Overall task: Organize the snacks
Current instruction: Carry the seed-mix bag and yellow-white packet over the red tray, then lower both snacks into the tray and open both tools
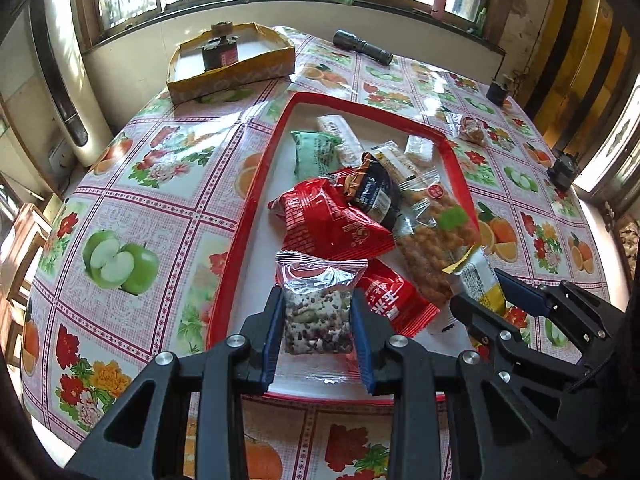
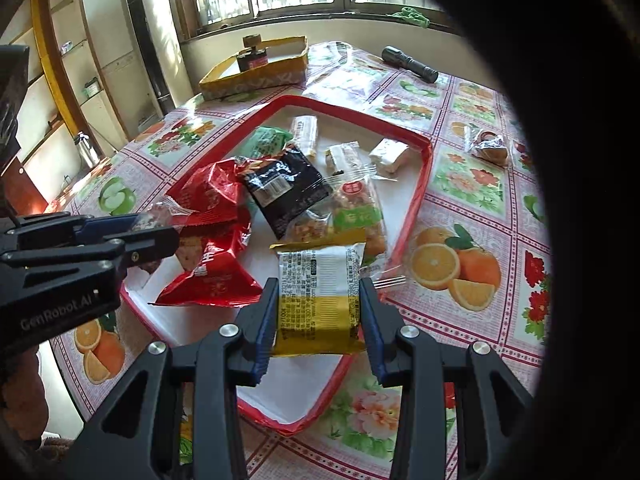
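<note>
Glossy plastic tablecloth (image 1: 168, 184), crinkly foil snack wrappers (image 1: 332, 220).

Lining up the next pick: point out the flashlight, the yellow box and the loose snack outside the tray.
flashlight (image 1: 363, 47), left wrist view, mid-barrel.
yellow box (image 1: 230, 75), left wrist view, front wall.
loose snack (image 2: 489, 147), right wrist view, wrapper middle.
</note>
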`<move>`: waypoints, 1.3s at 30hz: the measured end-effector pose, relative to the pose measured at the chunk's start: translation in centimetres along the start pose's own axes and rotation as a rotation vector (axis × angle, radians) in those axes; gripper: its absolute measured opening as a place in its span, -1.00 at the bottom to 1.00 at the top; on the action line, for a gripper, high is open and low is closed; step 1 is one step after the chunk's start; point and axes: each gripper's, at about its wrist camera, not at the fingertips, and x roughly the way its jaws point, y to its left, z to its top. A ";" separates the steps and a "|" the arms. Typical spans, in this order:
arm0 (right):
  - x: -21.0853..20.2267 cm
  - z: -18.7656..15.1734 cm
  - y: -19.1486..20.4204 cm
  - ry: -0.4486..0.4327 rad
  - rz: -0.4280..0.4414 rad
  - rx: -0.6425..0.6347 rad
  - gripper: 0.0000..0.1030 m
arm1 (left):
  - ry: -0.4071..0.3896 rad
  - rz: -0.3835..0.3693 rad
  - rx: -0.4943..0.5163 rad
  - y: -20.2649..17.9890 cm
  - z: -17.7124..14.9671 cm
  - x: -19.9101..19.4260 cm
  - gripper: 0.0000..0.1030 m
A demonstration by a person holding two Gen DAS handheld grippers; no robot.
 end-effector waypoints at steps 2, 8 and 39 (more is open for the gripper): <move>0.5 -0.1 0.4 0.012 0.017 -0.002 -0.21 | 0.007 -0.005 -0.002 0.1 -0.1 0.2 -0.38; 1.3 -0.7 1.2 0.032 0.037 -0.009 -0.21 | 0.036 -0.003 0.016 -0.3 -0.8 1.4 -0.38; 3.3 0.0 3.0 0.053 -0.008 -0.081 -0.21 | -0.037 0.175 0.019 -0.9 -0.2 4.1 -0.03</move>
